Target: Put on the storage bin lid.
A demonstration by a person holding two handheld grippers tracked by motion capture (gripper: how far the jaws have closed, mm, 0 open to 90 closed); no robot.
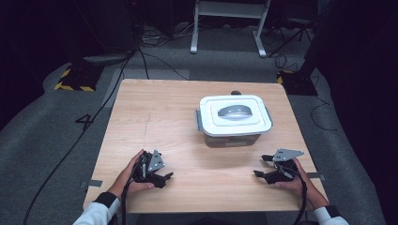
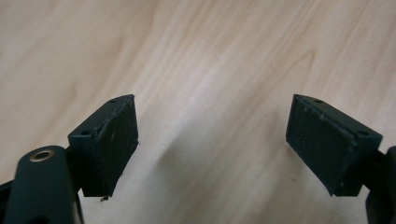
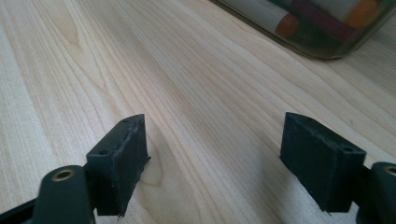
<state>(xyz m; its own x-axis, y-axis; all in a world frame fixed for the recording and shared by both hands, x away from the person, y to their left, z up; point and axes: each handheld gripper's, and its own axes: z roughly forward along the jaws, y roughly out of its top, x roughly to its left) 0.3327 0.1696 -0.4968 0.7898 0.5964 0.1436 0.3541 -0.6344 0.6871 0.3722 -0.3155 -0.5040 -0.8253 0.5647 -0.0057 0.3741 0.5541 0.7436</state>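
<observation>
Pale wood grain covers the table (image 1: pixel 159 122), which carries a single item: a clear plastic storage box (image 1: pixel 233 136) closed by a white lid (image 1: pixel 234 123) with a grey handle (image 1: pixel 234 111) recessed at its centre. The box sits right of centre, toward the far half of the table, with grey latches at its left and right ends. Through its wall, the right gripper view shows coloured cylindrical contents (image 3: pixel 322 18), too blurred to identify.

The left gripper (image 1: pixel 165 177) rests low on the near left part of the table, well apart from the box. Its jaws stand apart with nothing but bare wood between the pads (image 2: pixel 116 140).

The right gripper (image 1: pixel 261 165) rests on the near right part, nearer the box but not touching it. Its jaws are also spread wide and empty, and they point toward the lower wall of the box.

Both tools flank the box at roughly equal depth, one per side. This placement probably serves as a ready position: open jaws on each side allow an approach to the two end latches or to the lid handle without repositioning. No contact with the box is made yet.
</observation>
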